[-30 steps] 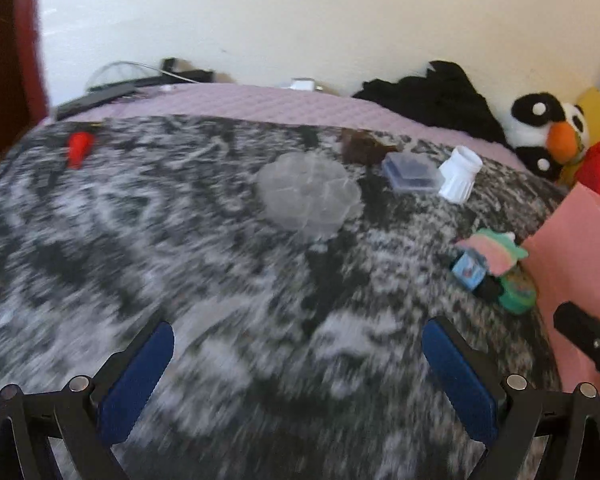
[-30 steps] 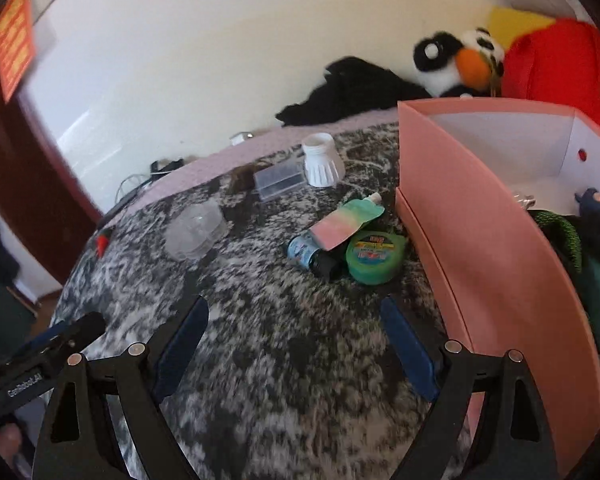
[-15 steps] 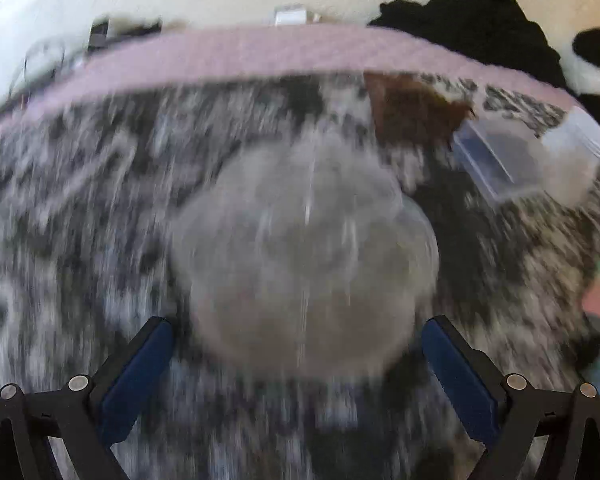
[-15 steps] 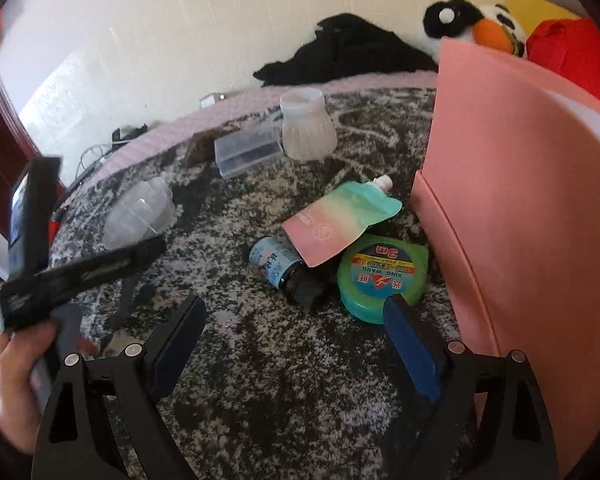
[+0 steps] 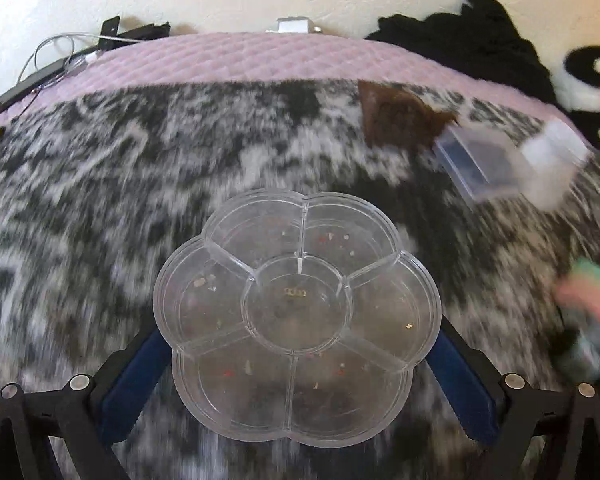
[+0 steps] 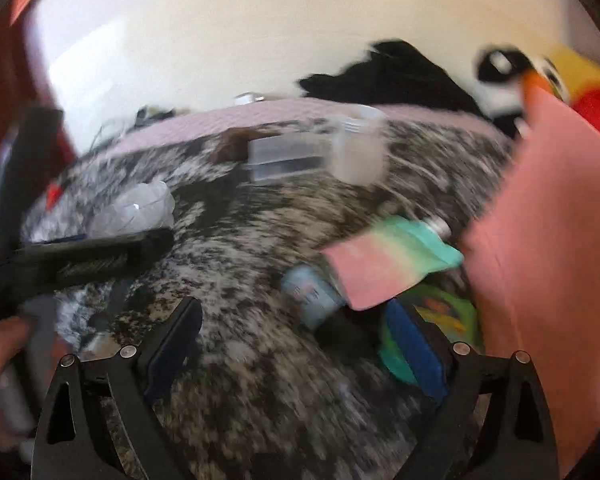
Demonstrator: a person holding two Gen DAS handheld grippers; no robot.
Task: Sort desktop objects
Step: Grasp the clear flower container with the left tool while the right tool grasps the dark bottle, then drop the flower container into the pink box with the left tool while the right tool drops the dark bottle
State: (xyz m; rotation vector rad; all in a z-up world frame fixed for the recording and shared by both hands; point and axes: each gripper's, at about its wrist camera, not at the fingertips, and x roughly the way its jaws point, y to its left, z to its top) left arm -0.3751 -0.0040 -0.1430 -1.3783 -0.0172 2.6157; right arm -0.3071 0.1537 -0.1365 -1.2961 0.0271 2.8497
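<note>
A clear flower-shaped compartment box [image 5: 298, 320] lies on the black-and-white fuzzy blanket [image 5: 100, 200]. My left gripper [image 5: 298, 364] is open, its blue pads on either side of the box; whether they touch it I cannot tell. The box also shows in the right wrist view [image 6: 134, 208], with the left gripper [image 6: 80, 260] over it. My right gripper [image 6: 296, 340] is open and empty, close to a small dark bottle [image 6: 314, 296], a pink-green pouch [image 6: 384, 264] and a green tape measure [image 6: 444, 320]. The right view is blurred.
A pink storage box [image 6: 548, 240] stands at the right. A clear rectangular case [image 5: 480, 164], a white ribbed cup [image 5: 552, 160] and a brown scrap [image 5: 400, 120] lie further back. Plush toys [image 6: 512, 76] and black cloth [image 6: 400, 76] line the wall.
My left gripper has moved forward to the flower-shaped box, which now sits between its pads. My right gripper has moved forward and down toward the bottle, pouch and tape measure.
</note>
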